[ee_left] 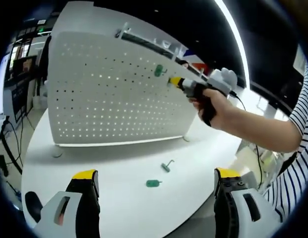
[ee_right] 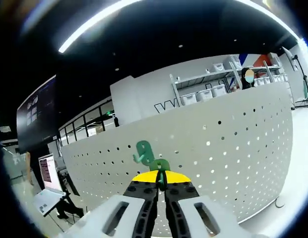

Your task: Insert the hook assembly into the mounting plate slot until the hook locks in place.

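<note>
Right tongs (ee_right: 161, 184) are clenching a green hook (ee_right: 150, 157) between closed, yellow-tipped jaws and holding it up against the white perforated mounting plate (ee_right: 233, 148). In the right gripper view the hook's looped end is sitting against the plate's face among the holes; whether its peg is actually seated in a hole is hard to tell from this angle.

In the left gripper view, the same right tongs (ee_left: 174, 82) are reaching in from the right, gripped by a person's hand (ee_left: 213, 104) with a striped sleeve (ee_left: 297, 124) behind it. The green hook (ee_left: 158, 71) is showing just ahead of those yellow tips, against the upper right part of the mounting plate (ee_left: 104, 94), which is standing upright on the round white surface (ee_left: 124, 168).

Left tongs (ee_left: 156, 181) are hanging released, jaws spread wide apart, gripping nothing, low over the surface's near edge. Between and beyond the jaws, two loose parts are lying on the surface: a green piece (ee_left: 153, 183) and, just beside it, a second small hook (ee_left: 167, 165), greyish-green.
</note>
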`<state>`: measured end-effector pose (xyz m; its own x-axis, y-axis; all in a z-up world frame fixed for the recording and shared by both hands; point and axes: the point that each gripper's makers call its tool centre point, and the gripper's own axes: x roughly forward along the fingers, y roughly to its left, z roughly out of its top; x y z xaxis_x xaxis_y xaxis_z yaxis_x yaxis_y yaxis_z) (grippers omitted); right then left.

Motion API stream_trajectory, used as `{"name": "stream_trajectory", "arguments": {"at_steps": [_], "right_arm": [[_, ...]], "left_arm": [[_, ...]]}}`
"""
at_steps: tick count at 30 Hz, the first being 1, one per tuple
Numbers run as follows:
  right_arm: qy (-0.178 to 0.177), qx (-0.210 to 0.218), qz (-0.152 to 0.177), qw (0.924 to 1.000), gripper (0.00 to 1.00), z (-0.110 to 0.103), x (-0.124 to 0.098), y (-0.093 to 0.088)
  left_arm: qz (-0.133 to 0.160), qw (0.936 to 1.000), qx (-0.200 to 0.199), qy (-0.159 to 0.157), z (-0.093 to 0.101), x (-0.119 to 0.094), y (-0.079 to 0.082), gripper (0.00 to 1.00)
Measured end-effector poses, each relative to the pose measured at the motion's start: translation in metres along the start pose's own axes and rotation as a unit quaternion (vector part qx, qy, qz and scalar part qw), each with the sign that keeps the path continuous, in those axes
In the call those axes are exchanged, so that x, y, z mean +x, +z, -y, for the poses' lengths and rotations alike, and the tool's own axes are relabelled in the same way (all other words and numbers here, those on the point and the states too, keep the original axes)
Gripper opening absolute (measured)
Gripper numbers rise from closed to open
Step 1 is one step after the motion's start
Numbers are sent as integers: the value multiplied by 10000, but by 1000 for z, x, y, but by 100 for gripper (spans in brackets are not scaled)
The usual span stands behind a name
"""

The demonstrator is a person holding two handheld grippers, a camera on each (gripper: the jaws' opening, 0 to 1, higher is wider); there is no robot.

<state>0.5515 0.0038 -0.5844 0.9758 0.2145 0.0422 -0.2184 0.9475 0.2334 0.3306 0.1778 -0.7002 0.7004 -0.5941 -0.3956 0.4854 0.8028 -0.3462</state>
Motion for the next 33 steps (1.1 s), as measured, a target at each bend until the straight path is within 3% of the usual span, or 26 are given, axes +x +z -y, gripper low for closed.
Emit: {"name": "stream_trajectory", "arguments": {"at_steps": [4,11,19,33], "right_arm": [[-25,-51,46,10000,0,3,5,5],[-152,24,123,9998,0,12,15,10],[-197,-223,284,9992,0,14,18,23],[-258,-269,364,9986,0,18,25,27]], "left_arm": [[119,9999,-110,11,0,-2,2,98],[54,9999,-127,95,-6,-4,-1,97],[32,9997,-170,150,-9,-5,-4,97],[7,9997,-172,172,-12,-7,-1,96]]}}
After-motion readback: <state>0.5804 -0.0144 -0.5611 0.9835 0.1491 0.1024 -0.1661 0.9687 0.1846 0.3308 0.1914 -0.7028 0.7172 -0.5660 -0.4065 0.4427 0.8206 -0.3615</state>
